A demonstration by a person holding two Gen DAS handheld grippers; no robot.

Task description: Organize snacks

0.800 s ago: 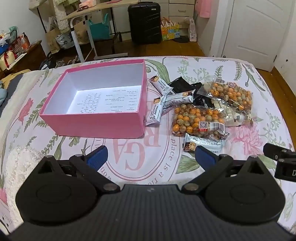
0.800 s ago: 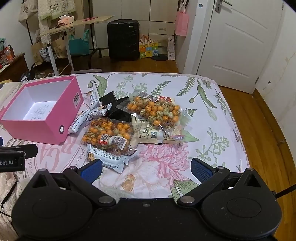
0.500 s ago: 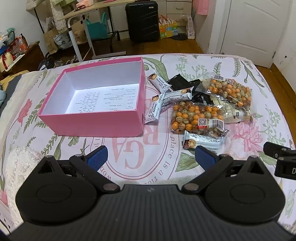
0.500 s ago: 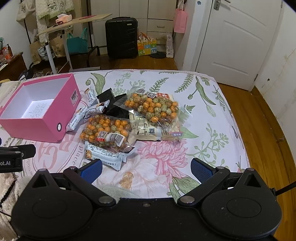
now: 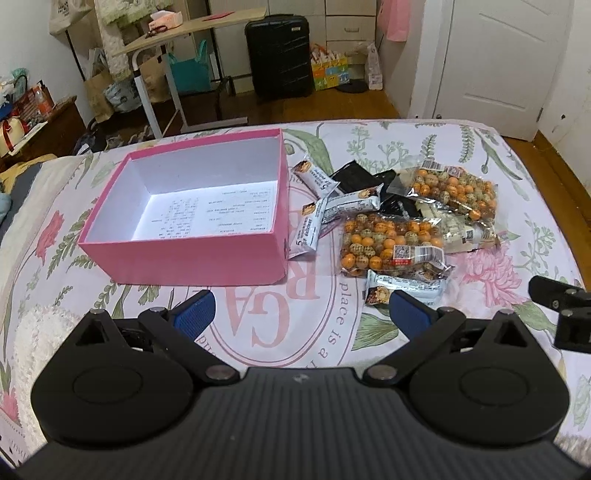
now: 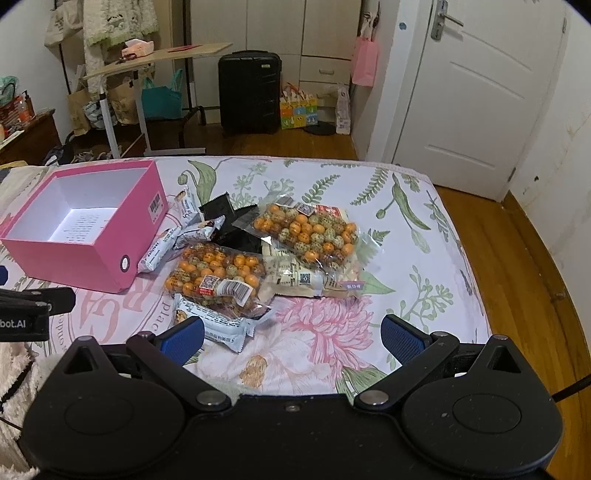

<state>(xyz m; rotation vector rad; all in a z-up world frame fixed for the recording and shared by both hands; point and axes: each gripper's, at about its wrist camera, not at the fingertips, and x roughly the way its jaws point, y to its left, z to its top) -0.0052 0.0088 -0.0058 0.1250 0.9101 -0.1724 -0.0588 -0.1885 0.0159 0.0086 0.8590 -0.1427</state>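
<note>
- The left gripper (image 5: 299, 308) sits at the bottom of its own view, blue pads (image 5: 194, 312) spread wide apart with nothing between them, only the floral bedspread (image 5: 424, 147) beneath.
- The right gripper (image 6: 291, 338) fills the bottom of its view the same way: jaws fully apart, nothing clamped. A corner of a white snack bar (image 6: 221, 325) lies just beside its left pad, not touched as far as the frame shows.
- The pink box (image 5: 184, 258) lies open in the centre-left of the left view, with a white inside and a printed sheet on its floor (no snacks in it). In the right view the box is at the left edge.
- The snacks are heaped on the bedspread just right of the box, centre-right in the left view:
- Two clear bags of orange and speckled balls: a near bag (image 5: 391, 243) and a far bag (image 5: 454, 192) toward the upper right of the heap.
- Three white bars (image 5: 308, 230) next to the box's right wall, the nearest one touching or almost touching it.
- Black packets (image 5: 354, 177) half buried between bars and bags.
- A pale packet (image 6: 299, 277) under the two bags.
- Part of the other gripper shows at the right edge of the left view.
- Behind the bed, in the upper part of both views: a suitcase (image 5: 279, 59), a desk (image 5: 184, 33) and a white door (image 6: 476, 96).
</note>
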